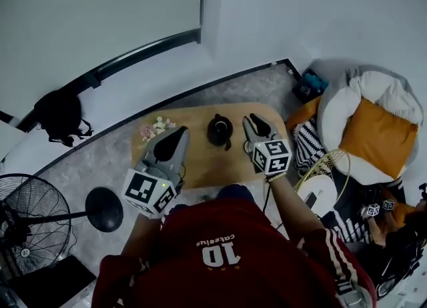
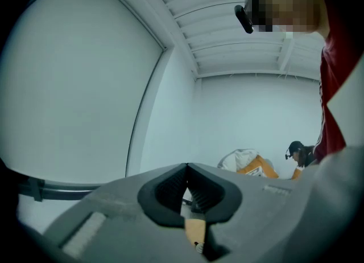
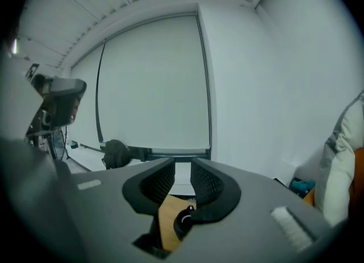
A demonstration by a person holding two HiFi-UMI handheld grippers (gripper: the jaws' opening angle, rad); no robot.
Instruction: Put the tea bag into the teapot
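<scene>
A black teapot (image 1: 219, 131) stands near the middle of a low wooden table (image 1: 200, 163). I cannot make out a tea bag in any view. My left gripper (image 1: 177, 135) hovers over the table's left part with its jaws closed tip to tip (image 2: 187, 167) and nothing visible between them. Just right of the teapot is my right gripper (image 1: 256, 123); its jaws (image 3: 182, 165) stand apart with an empty gap. In the right gripper view the teapot's lid knob (image 3: 183, 221) shows low between the jaws, far below them.
A small bunch of pale flowers (image 1: 155, 128) lies at the table's left end. A floor fan (image 1: 27, 223) and a black bag (image 1: 60, 117) stand at the left. A beanbag with an orange cushion (image 1: 377, 130) and a seated person (image 1: 393, 230) are at the right.
</scene>
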